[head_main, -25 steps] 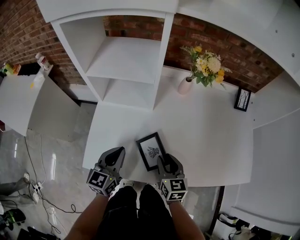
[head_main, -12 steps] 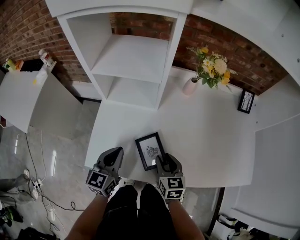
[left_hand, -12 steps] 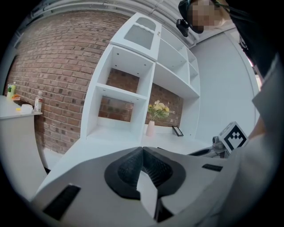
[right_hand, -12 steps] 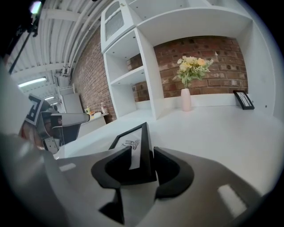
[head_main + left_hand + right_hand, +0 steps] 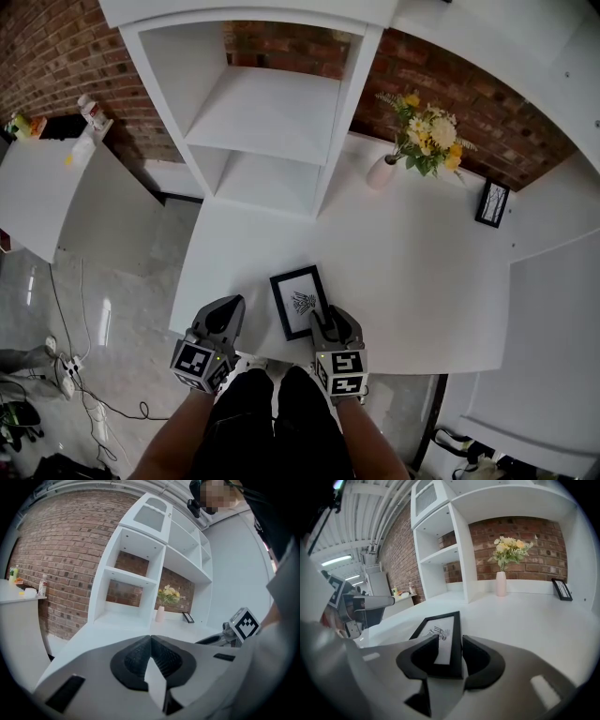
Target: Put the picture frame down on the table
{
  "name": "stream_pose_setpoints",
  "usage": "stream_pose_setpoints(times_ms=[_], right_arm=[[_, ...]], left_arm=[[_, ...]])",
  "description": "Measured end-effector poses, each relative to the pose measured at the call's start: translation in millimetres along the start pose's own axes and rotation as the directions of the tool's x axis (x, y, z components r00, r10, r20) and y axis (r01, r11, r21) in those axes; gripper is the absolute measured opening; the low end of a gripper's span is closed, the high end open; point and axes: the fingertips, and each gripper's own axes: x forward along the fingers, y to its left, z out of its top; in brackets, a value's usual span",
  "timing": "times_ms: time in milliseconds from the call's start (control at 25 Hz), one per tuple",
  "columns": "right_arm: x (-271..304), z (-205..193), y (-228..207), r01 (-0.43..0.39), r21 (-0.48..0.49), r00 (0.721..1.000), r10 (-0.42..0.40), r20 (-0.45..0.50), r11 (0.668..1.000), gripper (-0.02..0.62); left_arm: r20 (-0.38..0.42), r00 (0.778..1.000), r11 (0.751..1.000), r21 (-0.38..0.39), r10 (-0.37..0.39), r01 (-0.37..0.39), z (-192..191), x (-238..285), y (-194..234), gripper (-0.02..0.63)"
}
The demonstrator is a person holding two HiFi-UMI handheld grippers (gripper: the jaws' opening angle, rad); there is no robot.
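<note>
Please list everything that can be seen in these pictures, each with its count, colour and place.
frame: 1, black, flat on the table, near its front edge
small frame: 1, black, standing at the table's back right
vase: 1, pale, back of the table
flowers: 1 bunch, yellow and white, in the vase
table: 1, white, centre
shelf: 1, white, back left
counter: 1, white, far left
bottles: a few, on the counter
cables: several, floor, left
legs: 2, black, bottom
left gripper: 1, grey, shut, empty
right gripper: 1, grey, jaws have just been opening, apart around the frame's edge
</note>
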Motion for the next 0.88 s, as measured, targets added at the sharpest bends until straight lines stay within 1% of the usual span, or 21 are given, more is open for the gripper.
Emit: stream_pose_setpoints(times_ms=[160,560,720,880], right_arm=[[1,-2,4,-0.006,-0.048,1.000,0.005,-0.007,0.999,0.158],[-2,0,4,-0.018,-0.040,1.000,0.018,0.011,0.999,0.153],[-7,5,0,-0.002,-0.057,0.999,0.004,0.045,0.998,0.119],[-14,15,-2,0.018,-0.075,0.996,-0.011,0.086,0.997,0.067]], left_arm=[[-0.003,1.000,1.000,0.000,-0.004,0.004,-2,-1,-2,0.003],[-0.013,1.000,1.000,-0.003,-0.006,0.006,-5,-4,-3,0.003],[-0.011,1.000,1.000,0.001,-0.013,0.013,-4,-3,-5,0.003],[-0.006,1.000,1.000,0.005,-0.019,0.019,-2,-3,-6,0.003]])
